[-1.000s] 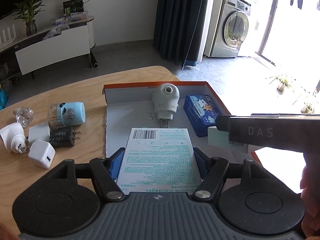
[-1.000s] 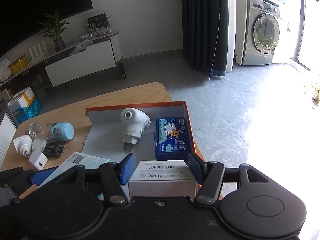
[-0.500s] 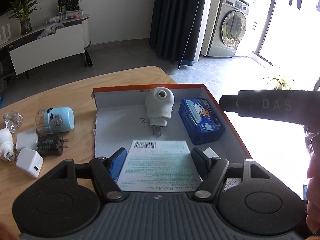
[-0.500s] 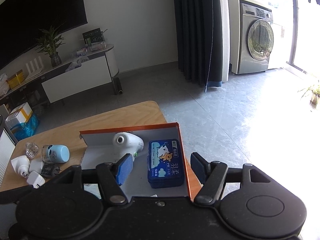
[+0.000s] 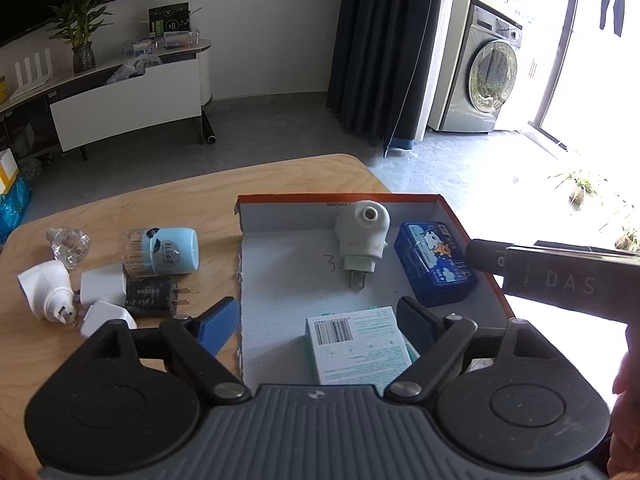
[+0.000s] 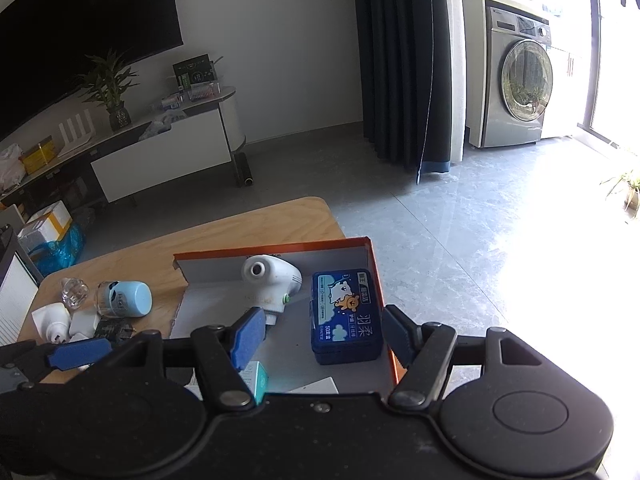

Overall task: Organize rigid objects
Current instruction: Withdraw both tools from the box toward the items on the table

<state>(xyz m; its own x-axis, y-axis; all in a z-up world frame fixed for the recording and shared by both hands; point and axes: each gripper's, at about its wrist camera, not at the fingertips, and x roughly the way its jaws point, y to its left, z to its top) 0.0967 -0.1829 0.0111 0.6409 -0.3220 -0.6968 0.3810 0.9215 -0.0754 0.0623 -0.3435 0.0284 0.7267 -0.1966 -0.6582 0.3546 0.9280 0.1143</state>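
Lying flat on the floor of the orange-edged cardboard box (image 5: 472, 236), the bandage box (image 5: 358, 344) has its long axis running from the camera toward the far wall, barcode end farthest away; its near end is cut off behind the gripper body. The left gripper (image 5: 316, 326) hangs over it tilted downward, its jaws having just swung wide, both blue pads clear of the carton and nothing gripped. Beyond sit the white plug-in device (image 5: 362, 238), prongs pointing toward the camera, and the blue tin (image 5: 434, 262), its length also running away. The right gripper (image 6: 320, 340) slants down over the box's right side, jaws having just been parting, empty, framing the tin without touching it. A small white box (image 6: 316, 386) beneath it is mostly hidden. Chargers and a light-blue jar (image 5: 164, 250) lie on the wooden table (image 5: 120, 208).
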